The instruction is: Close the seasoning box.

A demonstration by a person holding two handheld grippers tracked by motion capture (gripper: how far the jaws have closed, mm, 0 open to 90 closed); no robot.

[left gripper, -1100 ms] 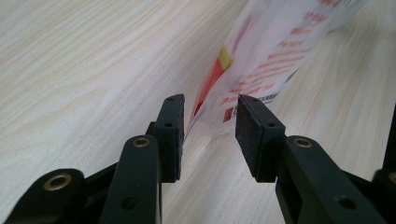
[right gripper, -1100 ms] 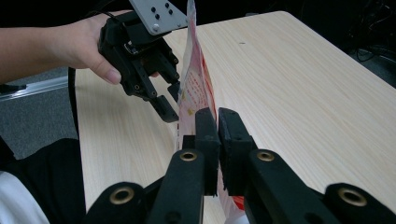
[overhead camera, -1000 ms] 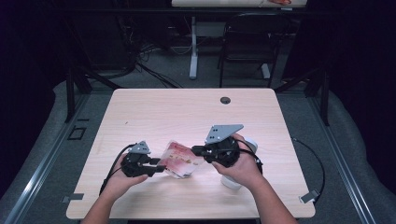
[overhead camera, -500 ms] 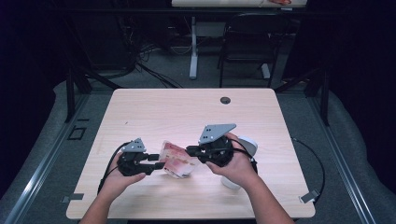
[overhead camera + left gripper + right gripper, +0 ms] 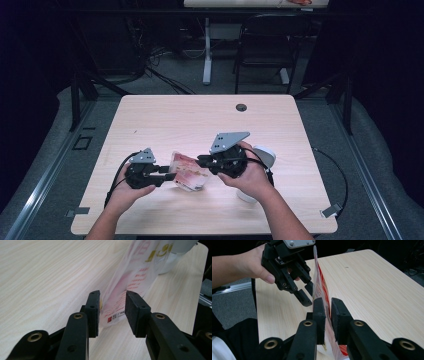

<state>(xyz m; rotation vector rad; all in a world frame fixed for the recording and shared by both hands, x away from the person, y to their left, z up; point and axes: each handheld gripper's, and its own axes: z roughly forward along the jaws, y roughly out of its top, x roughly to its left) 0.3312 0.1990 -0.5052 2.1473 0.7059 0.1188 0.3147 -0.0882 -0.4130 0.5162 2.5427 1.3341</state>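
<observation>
Red-printed plastic packet (image 5: 187,171) hangs edge-up above the pale surface (image 5: 170,120); right tongs (image 5: 325,305) clamp one end to steady it, while left tongs (image 5: 111,305), apart, straddle the other end, probably to grip.

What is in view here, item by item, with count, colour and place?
Packet: one, pink-red and white printed plastic, held up off the near middle of the table between the two grippers.
White round object: one, on the table behind the right hand; what it is I cannot tell.
Table: one, light wood, with a dark round hole near its far edge.
Chair: one, black, on the floor beyond the table.
Left gripper: one, black; jaws apart on either side of the packet's lower edge.
Right gripper: one, black with a grey plate; jaws close around the packet, a small gap showing.
Hands: two, each holding a gripper.
</observation>
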